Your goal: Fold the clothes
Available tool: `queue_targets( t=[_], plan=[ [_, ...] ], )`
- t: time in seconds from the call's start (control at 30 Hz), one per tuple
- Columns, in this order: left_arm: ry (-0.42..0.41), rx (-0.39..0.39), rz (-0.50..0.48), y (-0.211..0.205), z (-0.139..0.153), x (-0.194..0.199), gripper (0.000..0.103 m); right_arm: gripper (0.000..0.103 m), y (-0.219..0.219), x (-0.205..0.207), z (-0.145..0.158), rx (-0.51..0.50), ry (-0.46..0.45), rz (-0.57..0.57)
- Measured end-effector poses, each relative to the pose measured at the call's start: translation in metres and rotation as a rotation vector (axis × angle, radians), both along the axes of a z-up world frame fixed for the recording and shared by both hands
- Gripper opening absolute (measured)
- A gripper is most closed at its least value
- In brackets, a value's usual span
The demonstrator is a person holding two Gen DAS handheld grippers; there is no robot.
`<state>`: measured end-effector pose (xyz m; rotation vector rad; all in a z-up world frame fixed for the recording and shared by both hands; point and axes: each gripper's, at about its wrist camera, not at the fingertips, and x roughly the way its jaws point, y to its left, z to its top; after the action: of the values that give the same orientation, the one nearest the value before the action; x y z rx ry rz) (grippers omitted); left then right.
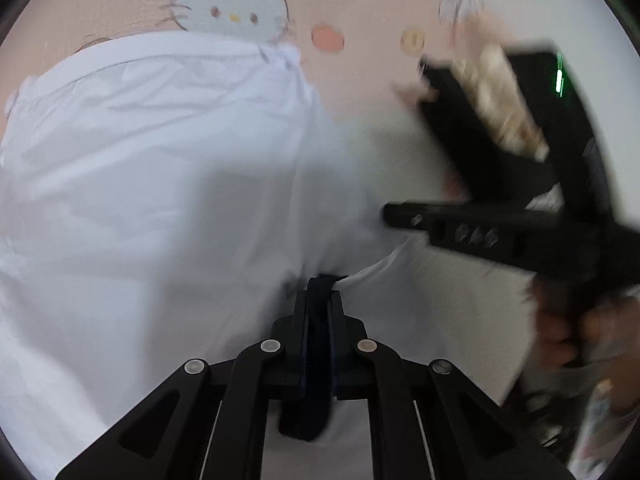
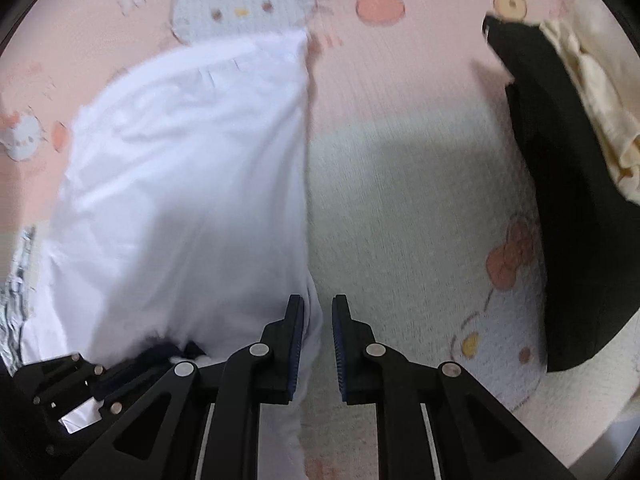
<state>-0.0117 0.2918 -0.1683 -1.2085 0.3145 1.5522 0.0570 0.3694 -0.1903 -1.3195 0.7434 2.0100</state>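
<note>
- A white garment [image 1: 160,184] lies spread across a pink cartoon-cat bedsheet [image 1: 360,68], its gathered hem or waistband at the far end, close under a printed cat face [image 1: 232,4]; it fills the left and middle of both wrist views.
- The cloth looks partly flattened but not yet folded over, so by this reading the folding is at an early stage; the near end is lifted into a ridge, not resting on the sheet.
- The left gripper [image 1: 320,292] has its jaws pressed together on the garment's near edge, a dark strip showing between the pads; the pinch seems meant to hold that corner so it can be carried over the rest of the cloth.
- The right gripper [image 2: 318,320] stands with a narrow gap between its blue-padded fingers [image 2: 297,340]; nothing is clamped there. One finger lies against the garment's right edge, the other over bare sheet, a stance that suggests it is lining up for a second hold on the same edge.
- In the left wrist view the right gripper appears as a blurred black bar reaching toward the cloth from the right, with a person's hand [image 1: 568,328] on its grip.
- Well apart to the right lie a black garment [image 2: 560,200] with a cream garment [image 2: 592,92] against its far side, probably waiting their turn or already set aside; which cannot be told.
</note>
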Motion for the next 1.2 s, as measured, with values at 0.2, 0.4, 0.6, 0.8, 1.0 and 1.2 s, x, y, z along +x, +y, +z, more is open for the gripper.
queue_targets(
  t=[0.2, 0.4, 0.6, 0.8, 1.0, 1.2],
  plan=[
    [0.023, 0.048, 0.158, -0.041, 0.035, -0.025, 0.054, 0.052, -0.022, 0.000, 0.041, 0.180, 0.009, 0.074],
    [0.032, 0.000, 0.258, -0.087, 0.049, -0.053, 0.060, 0.057, -0.047, 0.001, 0.092, 0.387, -0.013, 0.159],
    [0.067, 0.063, 0.302, -0.148, 0.070, -0.071, 0.060, 0.064, -0.129, -0.030, 0.117, 0.539, 0.030, 0.320],
    [0.210, 0.083, 0.377, -0.184, 0.076, -0.087, 0.060, 0.064, -0.208, -0.054, 0.105, 0.558, 0.092, 0.502],
    [0.115, 0.098, 0.482, -0.223, 0.062, -0.108, 0.060, 0.064, -0.249, -0.076, 0.089, 0.639, 0.053, 0.598],
    [0.060, 0.097, 0.557, -0.267, 0.050, -0.111, 0.060, 0.064, -0.286, -0.085, 0.088, 0.672, 0.068, 0.665]
  ],
)
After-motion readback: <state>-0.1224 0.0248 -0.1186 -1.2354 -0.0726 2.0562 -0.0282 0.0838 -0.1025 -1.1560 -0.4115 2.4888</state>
